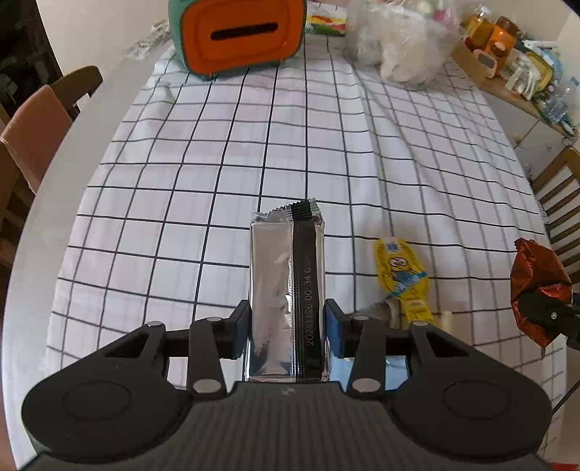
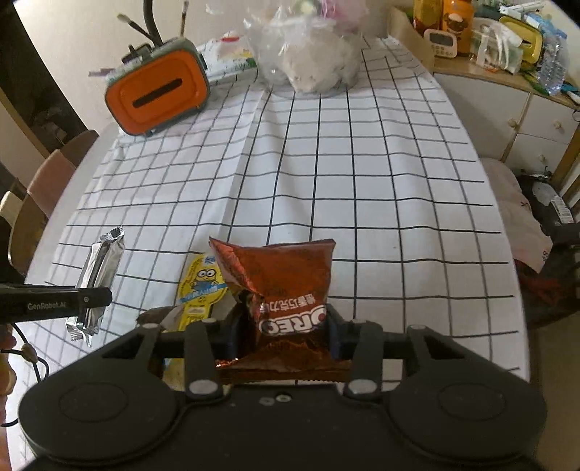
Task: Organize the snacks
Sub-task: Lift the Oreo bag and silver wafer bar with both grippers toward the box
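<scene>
Where clamped, crinkled silver wrapper (image 1: 286, 290)

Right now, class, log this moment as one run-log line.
left hand-held gripper: shut on silver packet | right hand-held gripper: shut on Oreo pack | yellow Minion snack: on tablecloth

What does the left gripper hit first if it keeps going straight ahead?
Probably nothing near: the left gripper, shut on the silver packet, faces bare checked tablecloth. Farther on stands the orange box, slightly left; depth unclear.

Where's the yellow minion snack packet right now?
The yellow minion snack packet lies flat on the checked tablecloth, between the held silver foil bar and red-brown Oreo bag, near the table's front edge.
</scene>
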{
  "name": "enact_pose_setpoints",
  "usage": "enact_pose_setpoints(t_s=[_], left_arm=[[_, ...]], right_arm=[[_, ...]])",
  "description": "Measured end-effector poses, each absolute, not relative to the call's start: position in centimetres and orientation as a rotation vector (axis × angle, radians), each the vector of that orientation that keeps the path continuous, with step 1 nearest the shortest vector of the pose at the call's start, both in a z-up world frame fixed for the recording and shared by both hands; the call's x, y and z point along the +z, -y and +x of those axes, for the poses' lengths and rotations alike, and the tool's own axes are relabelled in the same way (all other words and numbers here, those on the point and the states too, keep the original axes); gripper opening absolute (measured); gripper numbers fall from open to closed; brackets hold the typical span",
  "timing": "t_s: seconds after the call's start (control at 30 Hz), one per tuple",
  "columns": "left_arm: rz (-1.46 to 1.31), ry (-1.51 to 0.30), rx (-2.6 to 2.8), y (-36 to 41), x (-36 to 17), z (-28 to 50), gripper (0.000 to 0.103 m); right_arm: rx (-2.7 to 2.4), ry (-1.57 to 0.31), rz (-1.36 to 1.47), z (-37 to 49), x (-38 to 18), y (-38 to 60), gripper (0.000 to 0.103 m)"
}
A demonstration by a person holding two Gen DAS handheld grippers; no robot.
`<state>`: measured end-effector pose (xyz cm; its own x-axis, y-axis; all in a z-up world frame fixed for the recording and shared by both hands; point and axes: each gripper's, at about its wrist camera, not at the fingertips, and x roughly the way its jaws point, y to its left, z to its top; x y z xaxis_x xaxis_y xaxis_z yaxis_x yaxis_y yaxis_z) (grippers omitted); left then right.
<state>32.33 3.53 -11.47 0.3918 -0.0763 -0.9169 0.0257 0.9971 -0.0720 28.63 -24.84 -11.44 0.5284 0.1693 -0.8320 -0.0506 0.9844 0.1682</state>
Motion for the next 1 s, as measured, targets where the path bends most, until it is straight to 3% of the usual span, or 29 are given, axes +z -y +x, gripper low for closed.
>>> enact_pose_setpoints(t_s=[0.53, 1.0], left_arm=[[-0.026, -1.086, -0.14, -1.3, -3.0, 24.3, 0.042], [0.048, -1.113, -0.21, 1.7, -0.9, 16.7, 0.042]], right_arm=[[0.171, -0.914, 0.119, 20.0, -4.2, 26.9, 0.043], [0.233, -0.93, 0.067, 12.6, -2.1, 26.9, 0.043]])
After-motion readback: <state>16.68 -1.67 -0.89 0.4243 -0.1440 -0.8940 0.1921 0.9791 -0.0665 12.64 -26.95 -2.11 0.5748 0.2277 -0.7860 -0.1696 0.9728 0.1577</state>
